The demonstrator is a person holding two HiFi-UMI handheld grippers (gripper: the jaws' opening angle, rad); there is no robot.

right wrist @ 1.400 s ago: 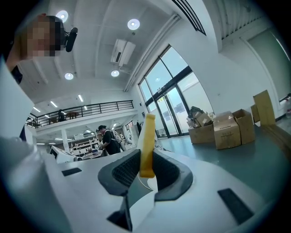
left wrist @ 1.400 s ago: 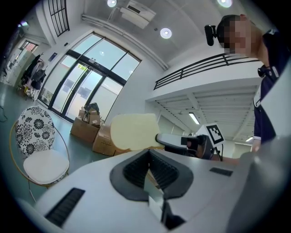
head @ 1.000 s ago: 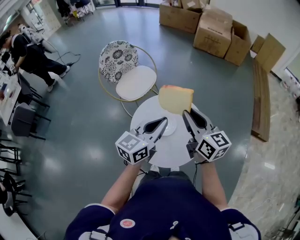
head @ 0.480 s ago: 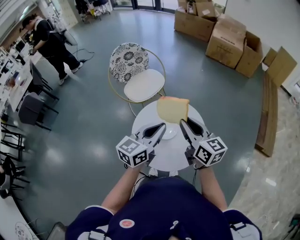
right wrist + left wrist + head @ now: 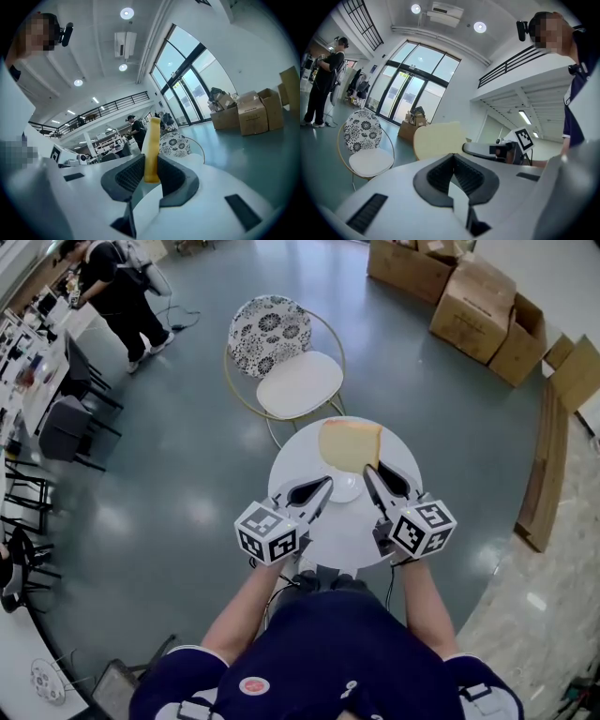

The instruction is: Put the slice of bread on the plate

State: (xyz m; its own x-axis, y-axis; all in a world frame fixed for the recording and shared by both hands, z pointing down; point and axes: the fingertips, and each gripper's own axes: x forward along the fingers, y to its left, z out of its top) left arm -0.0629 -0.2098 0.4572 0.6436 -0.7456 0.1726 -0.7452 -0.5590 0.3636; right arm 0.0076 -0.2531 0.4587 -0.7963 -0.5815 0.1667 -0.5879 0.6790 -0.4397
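Note:
A pale yellow slice of bread [image 5: 350,444] with a darker crust stands on edge above the far side of the round white table [image 5: 309,460]. My right gripper [image 5: 373,471] is shut on its lower edge, and the right gripper view shows the slice [image 5: 151,149] upright between the dark pads. A small white plate [image 5: 344,491] lies on the table just below and in front of the bread, between the two grippers. My left gripper [image 5: 322,487] hovers to the left of the plate, shut and empty. The left gripper view shows the slice [image 5: 438,140] broadside, just beyond that gripper's own jaws [image 5: 453,161].
A chair [image 5: 298,382] with a flowered back stands just beyond the table. Cardboard boxes [image 5: 473,296] are piled at the back right, and a wooden bench [image 5: 548,460] runs along the right. A person [image 5: 117,287] stands at the far left near dark chairs [image 5: 66,427] and desks.
Both grippers have sunk a little towards the table, the bread going down with the right one. The head view has tilted, and the person at the far left has walked on.

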